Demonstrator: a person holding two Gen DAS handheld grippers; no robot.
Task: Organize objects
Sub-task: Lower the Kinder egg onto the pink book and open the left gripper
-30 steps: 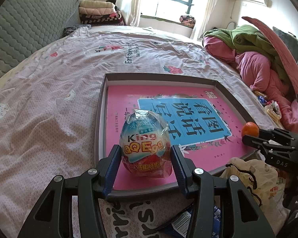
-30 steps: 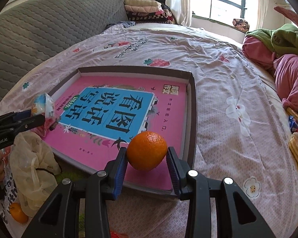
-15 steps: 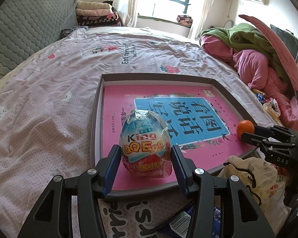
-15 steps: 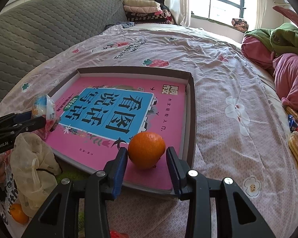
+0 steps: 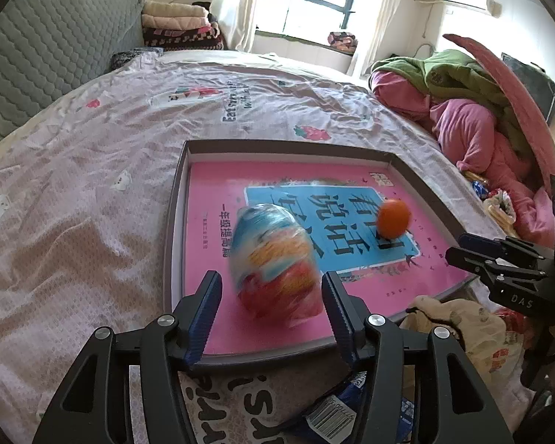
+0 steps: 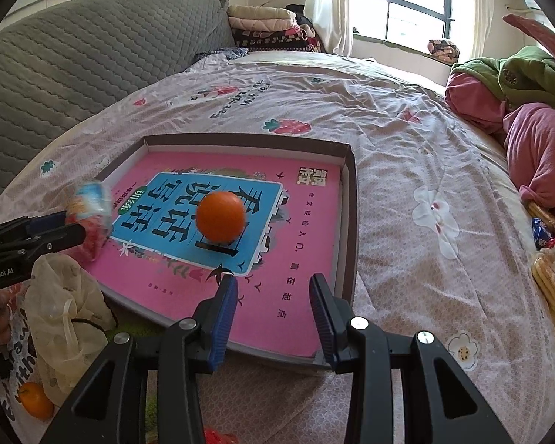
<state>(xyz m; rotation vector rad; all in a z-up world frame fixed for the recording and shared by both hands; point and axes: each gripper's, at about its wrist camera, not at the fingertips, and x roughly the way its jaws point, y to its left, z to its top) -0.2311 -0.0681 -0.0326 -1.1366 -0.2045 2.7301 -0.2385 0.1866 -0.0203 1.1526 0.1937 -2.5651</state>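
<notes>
Orange (image 6: 220, 217) rolled past R gripper (image 6: 273, 298).

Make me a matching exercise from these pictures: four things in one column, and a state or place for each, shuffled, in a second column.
Column 1:
1. orange
2. wrapped egg
3. right tool
4. plastic bag

Column 2:
A. open, nothing between its fingers
B. beside the box, on the bed
C. blurred, between the left tool fingers
D. on the blue panel of the pink book

Pairs: 1-D, 2-C, 3-A, 4-B
</notes>
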